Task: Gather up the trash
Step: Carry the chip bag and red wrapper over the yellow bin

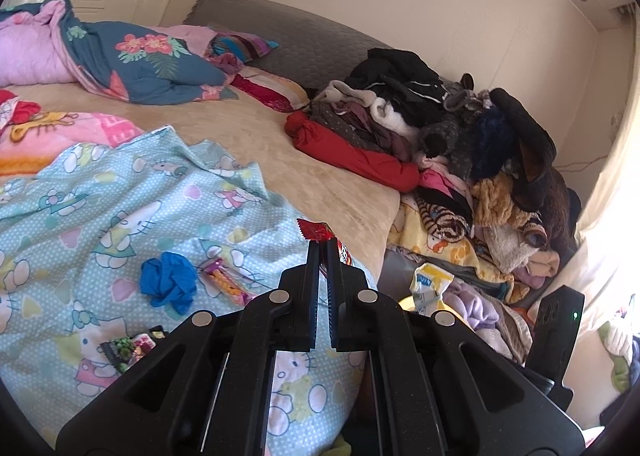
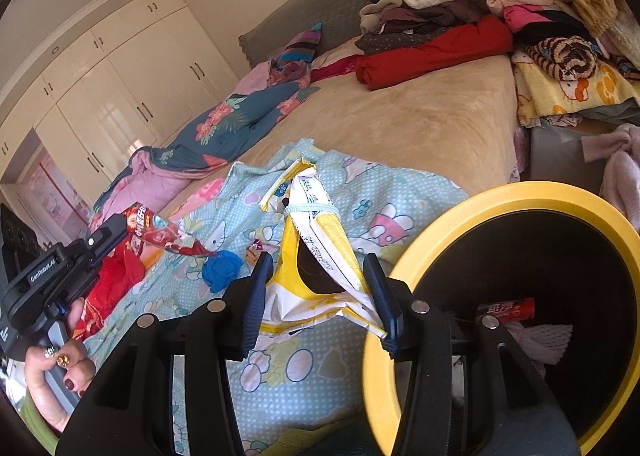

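We are partway: the left gripper (image 1: 323,246) is pinching a red wrapper (image 2: 160,232), the right gripper (image 2: 318,280) is clamping a yellow-white bag (image 2: 316,240) beside the yellow-rimmed bin (image 2: 516,193) already holding trash, while a blue glove (image 1: 170,282) and small wrappers (image 1: 228,280) are lying on the blanket (image 1: 120,195).

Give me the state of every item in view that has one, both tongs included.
left tongs: shut on red snack wrapper
right tongs: shut on yellow-white wrapper
yellow-rimmed bin: open, some trash inside
blue glove: crumpled on blanket, uncollected
pink candy wrapper: lying on blanket, uncollected
dark snack packet: lying on blanket, uncollected
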The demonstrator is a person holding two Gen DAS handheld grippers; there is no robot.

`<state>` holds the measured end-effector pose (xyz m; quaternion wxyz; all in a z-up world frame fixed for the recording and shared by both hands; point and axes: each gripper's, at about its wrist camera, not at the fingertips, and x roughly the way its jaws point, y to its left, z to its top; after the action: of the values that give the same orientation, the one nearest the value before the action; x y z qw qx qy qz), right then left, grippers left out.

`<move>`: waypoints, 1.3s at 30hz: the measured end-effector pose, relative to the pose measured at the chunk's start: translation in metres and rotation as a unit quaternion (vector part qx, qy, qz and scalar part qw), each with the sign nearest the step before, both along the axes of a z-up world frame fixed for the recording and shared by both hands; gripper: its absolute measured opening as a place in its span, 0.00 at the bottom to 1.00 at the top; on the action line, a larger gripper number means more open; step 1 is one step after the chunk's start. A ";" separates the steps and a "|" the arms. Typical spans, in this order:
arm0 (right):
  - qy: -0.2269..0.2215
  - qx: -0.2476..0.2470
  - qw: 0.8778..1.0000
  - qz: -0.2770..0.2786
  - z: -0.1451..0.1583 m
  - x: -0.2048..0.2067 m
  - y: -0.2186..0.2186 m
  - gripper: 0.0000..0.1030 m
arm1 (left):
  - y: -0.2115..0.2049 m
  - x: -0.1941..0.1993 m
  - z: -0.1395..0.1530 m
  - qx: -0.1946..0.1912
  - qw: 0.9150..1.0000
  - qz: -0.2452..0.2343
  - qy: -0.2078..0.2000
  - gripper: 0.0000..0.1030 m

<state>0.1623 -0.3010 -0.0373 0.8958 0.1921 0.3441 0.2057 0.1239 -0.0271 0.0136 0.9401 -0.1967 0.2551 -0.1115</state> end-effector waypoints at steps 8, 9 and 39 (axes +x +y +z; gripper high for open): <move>0.006 0.018 1.000 -0.024 -0.002 0.001 -0.033 0.44 | -0.024 0.000 -0.001 0.015 1.000 -0.024 0.003 0.01; 0.006 0.019 0.999 -0.027 -0.002 0.001 -0.036 0.44 | -0.027 0.000 -0.001 0.018 0.999 -0.027 0.003 0.01; 0.031 0.047 0.991 -0.121 -0.024 -0.003 -0.133 0.44 | -0.131 0.000 -0.020 0.069 0.989 -0.133 0.016 0.01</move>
<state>0.1597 -0.4336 -0.0615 0.8929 0.2810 0.3357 0.1055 0.1237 -0.1578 -0.0060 0.9239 -0.0976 0.3010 -0.2150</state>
